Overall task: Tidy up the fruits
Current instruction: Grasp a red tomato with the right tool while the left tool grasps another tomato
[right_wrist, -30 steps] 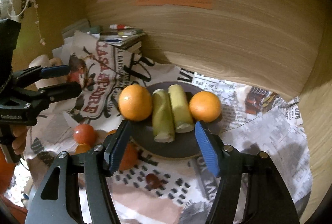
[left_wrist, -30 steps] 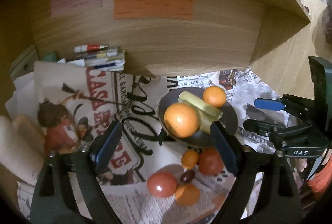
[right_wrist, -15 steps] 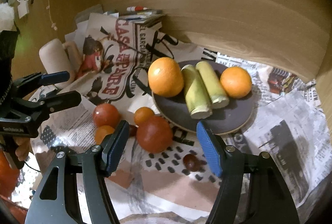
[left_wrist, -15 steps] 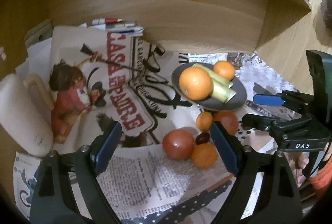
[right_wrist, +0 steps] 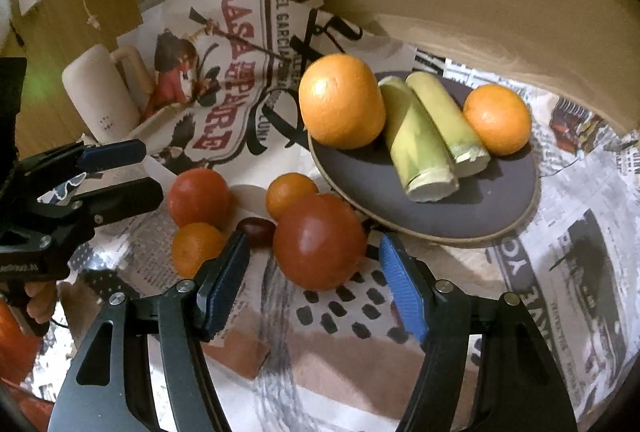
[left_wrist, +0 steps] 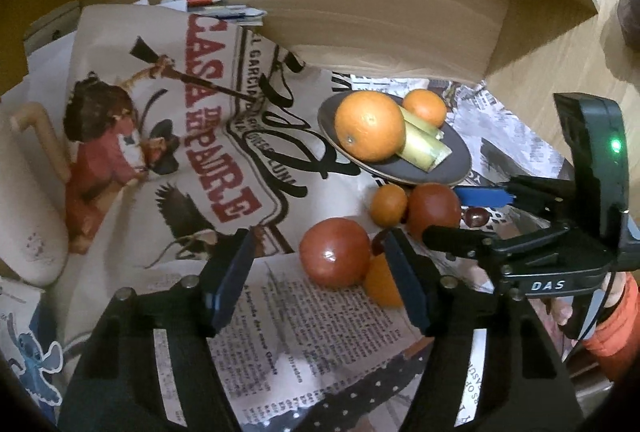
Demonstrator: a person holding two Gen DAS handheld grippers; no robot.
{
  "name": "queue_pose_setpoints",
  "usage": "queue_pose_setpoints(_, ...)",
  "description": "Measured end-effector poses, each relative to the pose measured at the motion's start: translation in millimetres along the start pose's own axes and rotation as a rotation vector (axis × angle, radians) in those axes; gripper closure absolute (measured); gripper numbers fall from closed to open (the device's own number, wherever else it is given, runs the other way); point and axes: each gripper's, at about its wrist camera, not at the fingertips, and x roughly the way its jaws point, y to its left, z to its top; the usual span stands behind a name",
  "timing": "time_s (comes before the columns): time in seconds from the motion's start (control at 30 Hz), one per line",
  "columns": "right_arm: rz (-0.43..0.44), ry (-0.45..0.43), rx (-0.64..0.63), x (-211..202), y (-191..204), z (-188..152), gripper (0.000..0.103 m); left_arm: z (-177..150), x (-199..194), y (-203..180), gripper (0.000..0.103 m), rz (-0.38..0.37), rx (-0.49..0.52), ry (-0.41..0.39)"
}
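A dark plate holds a large orange, two pale green stalk pieces and a small orange. Loose fruit lies on newspaper in front of it: a big red tomato, a second tomato, two small oranges and a dark grape. My right gripper is open, its pads either side of the big tomato. My left gripper is open just before the second tomato. The plate also shows in the left wrist view.
A cream mug lies on its side at the left. A curved wooden wall with coloured paper labels rises right behind the plate. Pens and papers are stacked at the back. Another grape lies by the right gripper.
Both grippers have come down and closer to the loose fruit. The right gripper now frames the big tomato; the left one faces the second tomato. Nothing on the plate moved.
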Motion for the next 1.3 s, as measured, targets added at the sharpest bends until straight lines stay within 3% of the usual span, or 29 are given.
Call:
queue_pose_setpoints(0.2, -0.009, 0.023, 0.001, 9, -2, 1, 0.055, 1, 12, -3, 0.037, -0.012, 0.008, 0.020)
queue_pose_setpoints(0.4, 0.016, 0.017, 0.018, 5, -6, 1, 0.056, 4, 29, -2, 0.042, -0.021, -0.002, 0.059)
queue_pose_setpoints(0.53, 0.020, -0.005, 0.021, -3, -8, -1, 0.056, 4, 39, -3, 0.051, -0.032, -0.003, 0.083)
queue_pose_setpoints(0.87, -0.010, -0.032, 0.020, -17, -17, -8, 0.056, 5, 47, 0, 0.051, -0.069, -0.034, 0.099)
queue_pose_setpoints(0.93, -0.013, -0.043, 0.026, -21, -19, -8, 0.056, 6, 48, 0, 0.057, -0.083, -0.034, 0.104)
queue_pose_setpoints(1.3, -0.065, -0.090, 0.044, -43, -36, -6, 0.056, 12, 37, -8, 0.059, -0.041, 0.000, 0.064)
